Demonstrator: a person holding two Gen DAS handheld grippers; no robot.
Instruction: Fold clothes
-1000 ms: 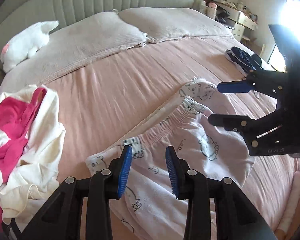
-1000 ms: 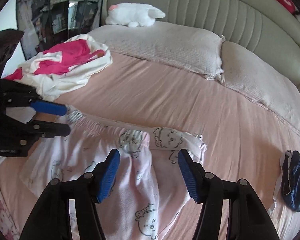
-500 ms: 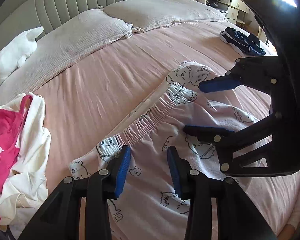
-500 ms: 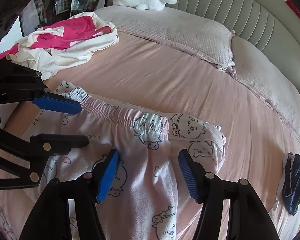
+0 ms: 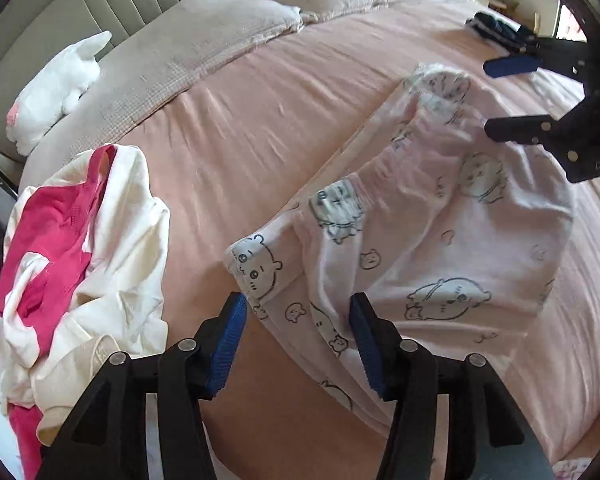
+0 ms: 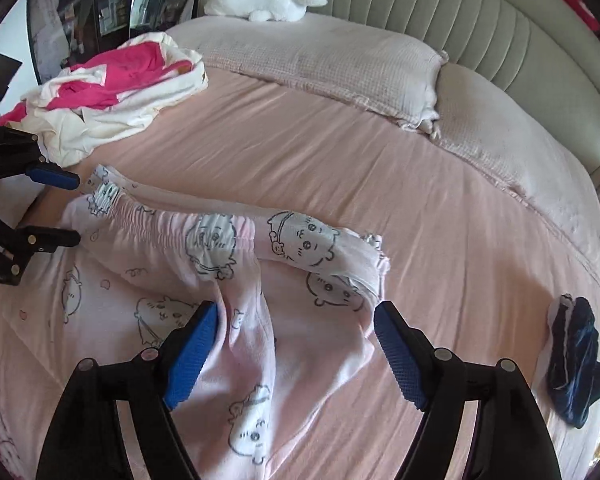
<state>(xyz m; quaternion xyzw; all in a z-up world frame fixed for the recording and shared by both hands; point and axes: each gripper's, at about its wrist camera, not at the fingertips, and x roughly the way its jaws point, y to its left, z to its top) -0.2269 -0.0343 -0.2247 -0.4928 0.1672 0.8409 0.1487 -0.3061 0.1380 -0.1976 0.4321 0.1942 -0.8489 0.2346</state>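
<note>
Lying flat on the pink bedsheet [image 5: 260, 112], the cartoon-print pajama pants [image 5: 440, 248] are flanked at the waistband by the left gripper [image 5: 296, 340] and right gripper [image 6: 296, 344], both spread wide, nothing grasped.

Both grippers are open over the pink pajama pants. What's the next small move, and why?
Probably lower the left gripper and close on the waistband corner of the pajama pants. Both it and the right gripper are open, holding nothing, and that corner lies just ahead of its fingers.
</note>
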